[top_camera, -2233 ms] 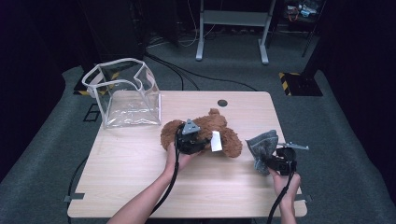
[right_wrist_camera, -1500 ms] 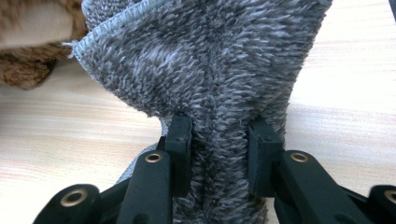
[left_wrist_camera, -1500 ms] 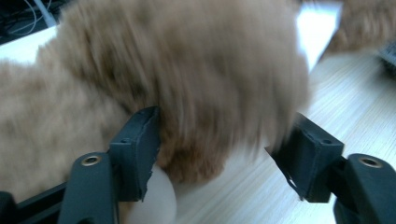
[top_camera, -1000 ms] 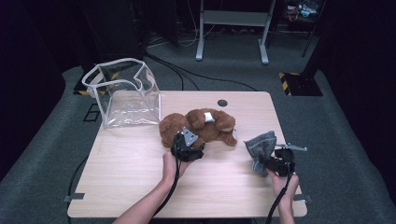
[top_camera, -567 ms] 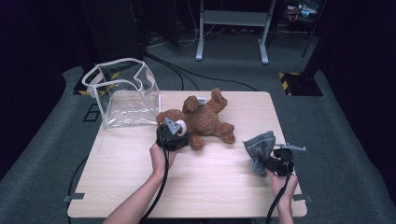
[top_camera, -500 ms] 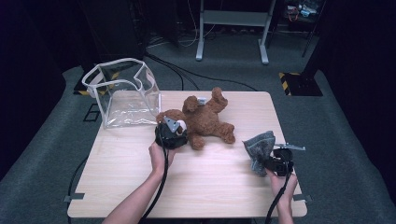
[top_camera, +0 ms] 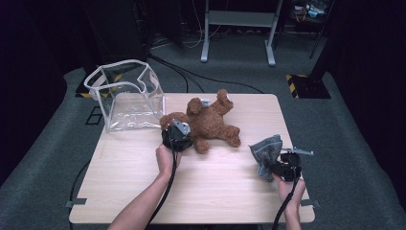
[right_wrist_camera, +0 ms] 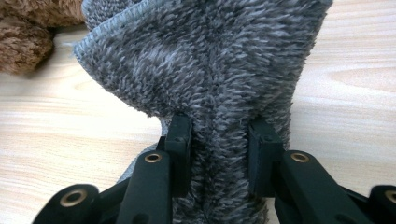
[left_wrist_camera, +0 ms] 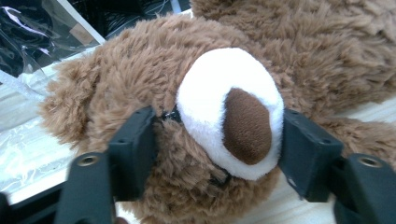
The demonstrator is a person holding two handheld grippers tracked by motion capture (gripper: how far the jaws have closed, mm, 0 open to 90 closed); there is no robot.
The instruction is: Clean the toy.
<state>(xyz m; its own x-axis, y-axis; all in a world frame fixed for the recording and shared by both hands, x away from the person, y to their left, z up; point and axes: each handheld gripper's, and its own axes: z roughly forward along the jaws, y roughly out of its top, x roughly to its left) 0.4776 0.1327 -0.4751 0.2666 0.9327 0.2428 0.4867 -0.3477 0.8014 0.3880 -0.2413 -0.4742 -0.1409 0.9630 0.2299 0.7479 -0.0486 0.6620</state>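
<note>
Dark room all around, and one pale wooden tabletop (top_camera: pixel 143 163) in the middle. On it are three things: one fluffy brown teddy bear (top_camera: pixel 210 122), one fuzzy grey cloth (top_camera: pixel 266 152) and one clear plastic bag with white edges (top_camera: pixel 125 98). Two tongs are at work. The left tongs (left_wrist_camera: pixel 215 144) have just been closing and squeeze the bear's head, one on each side of its white nose. The right tongs (right_wrist_camera: pixel 219 154) are clamped on the grey cloth, near the right edge, well apart from the bear

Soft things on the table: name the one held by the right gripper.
The grey cloth, pinched by the right gripper; the brown teddy bear sits at the left gripper.
</note>
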